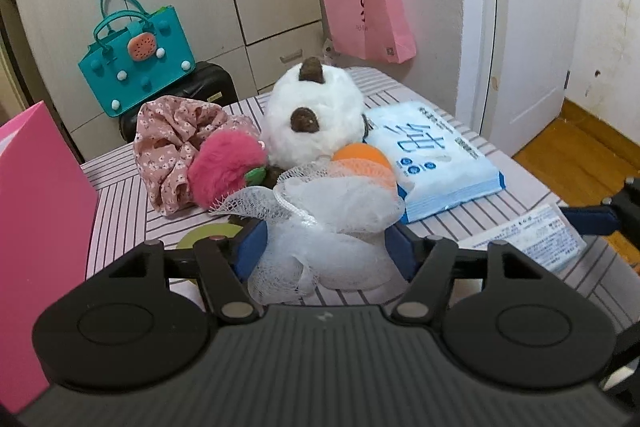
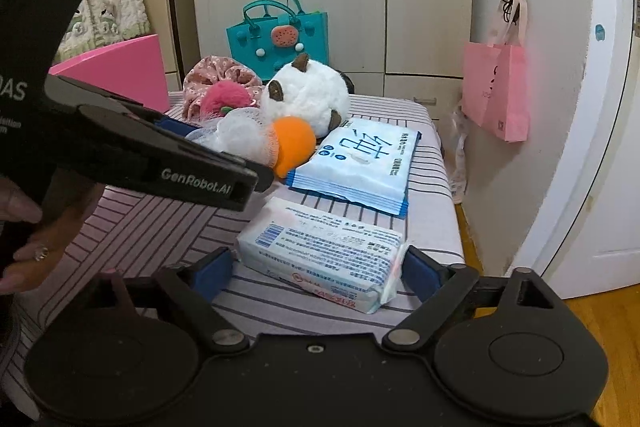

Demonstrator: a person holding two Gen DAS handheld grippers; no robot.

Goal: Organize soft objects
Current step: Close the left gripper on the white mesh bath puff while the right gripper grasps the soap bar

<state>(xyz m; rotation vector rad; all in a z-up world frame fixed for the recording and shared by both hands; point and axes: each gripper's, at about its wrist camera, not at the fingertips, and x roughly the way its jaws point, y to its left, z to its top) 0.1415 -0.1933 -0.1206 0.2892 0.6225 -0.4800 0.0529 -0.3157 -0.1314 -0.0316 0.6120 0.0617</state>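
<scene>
A white mesh bath pouf (image 1: pixel 320 223) rests on the striped tablecloth (image 1: pixel 120 211) between the blue pads of my left gripper (image 1: pixel 324 247), and its mesh touches both pads. Behind it huddle an orange ball (image 1: pixel 362 155), a pink fluffy ball (image 1: pixel 224 167), a floral scrunchie (image 1: pixel 172 143) and a white plush with brown ears (image 1: pixel 312 115). My right gripper (image 2: pixel 316 273) stands open astride a small tissue pack (image 2: pixel 320 251) lying flat on the table. In the right wrist view the left gripper (image 2: pixel 160 155) reaches in from the left, held by a hand (image 2: pixel 24 227).
A large blue wipes pack (image 2: pixel 360 163) lies between the toys and the tissue pack. A pink box (image 1: pixel 36 227) stands at the table's left edge, a green tape ring (image 1: pixel 200 237) beside the pouf. A teal bag (image 1: pixel 132 55), cupboards and a hanging pink bag (image 1: pixel 368 15) stand behind.
</scene>
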